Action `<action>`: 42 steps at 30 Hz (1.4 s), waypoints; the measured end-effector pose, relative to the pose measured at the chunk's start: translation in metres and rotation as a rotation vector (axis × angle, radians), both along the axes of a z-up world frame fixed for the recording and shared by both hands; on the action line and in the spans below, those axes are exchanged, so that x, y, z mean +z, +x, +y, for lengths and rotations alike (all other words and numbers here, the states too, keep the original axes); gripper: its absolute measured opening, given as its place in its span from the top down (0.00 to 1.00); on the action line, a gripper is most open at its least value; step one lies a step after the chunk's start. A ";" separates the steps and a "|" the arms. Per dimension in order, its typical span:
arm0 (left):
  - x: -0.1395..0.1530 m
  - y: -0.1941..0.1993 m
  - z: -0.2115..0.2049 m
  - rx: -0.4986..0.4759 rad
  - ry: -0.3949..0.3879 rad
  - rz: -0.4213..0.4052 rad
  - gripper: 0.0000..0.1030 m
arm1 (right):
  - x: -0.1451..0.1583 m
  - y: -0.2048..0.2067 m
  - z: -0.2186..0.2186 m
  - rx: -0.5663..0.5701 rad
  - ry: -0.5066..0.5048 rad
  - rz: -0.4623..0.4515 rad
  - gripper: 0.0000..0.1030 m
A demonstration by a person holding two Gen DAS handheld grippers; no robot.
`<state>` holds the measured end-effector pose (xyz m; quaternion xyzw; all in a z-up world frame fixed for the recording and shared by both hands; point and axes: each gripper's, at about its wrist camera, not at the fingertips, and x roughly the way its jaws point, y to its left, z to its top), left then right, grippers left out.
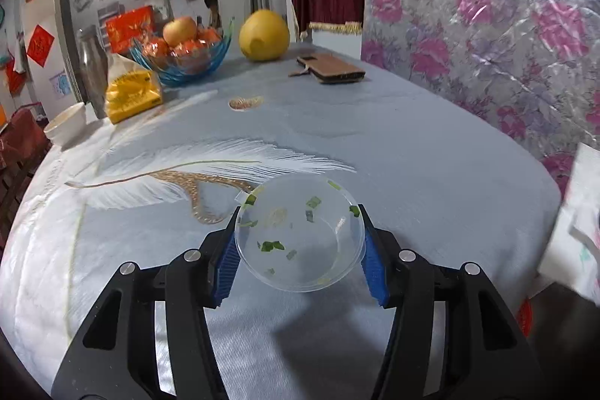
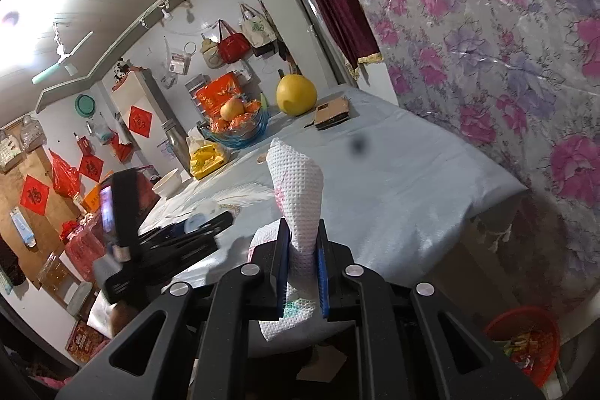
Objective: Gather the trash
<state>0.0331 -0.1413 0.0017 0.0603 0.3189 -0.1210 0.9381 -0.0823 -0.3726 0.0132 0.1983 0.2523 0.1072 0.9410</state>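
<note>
— We have the clear plastic bowl (image 1: 300,231) squeezed between the left gripper (image 1: 300,250) pads, just above the near table (image 1: 412,145). Keep it level so the green scraps stay in.

— And our right gripper (image 2: 303,250) is closed on the white paper towel (image 2: 298,190), over the table's near edge. The red bin (image 2: 525,343) sits low right.

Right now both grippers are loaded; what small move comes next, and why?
Probably carry the right gripper, shut on the paper towel, over to the red bin at the lower right beside the table and release. The left gripper already holds the clear lid.
</note>
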 end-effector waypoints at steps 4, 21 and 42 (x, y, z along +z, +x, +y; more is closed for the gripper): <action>0.011 -0.020 0.001 -0.012 -0.009 -0.035 0.46 | 0.002 -0.011 -0.006 -0.021 -0.003 -0.005 0.86; 0.059 -0.097 -0.038 -0.147 -0.019 -0.179 0.46 | 0.029 -0.074 -0.044 -0.115 -0.062 -0.073 0.86; 0.039 -0.130 -0.146 -0.375 0.077 -0.172 0.46 | -0.019 -0.100 -0.124 -0.245 -0.079 0.030 0.86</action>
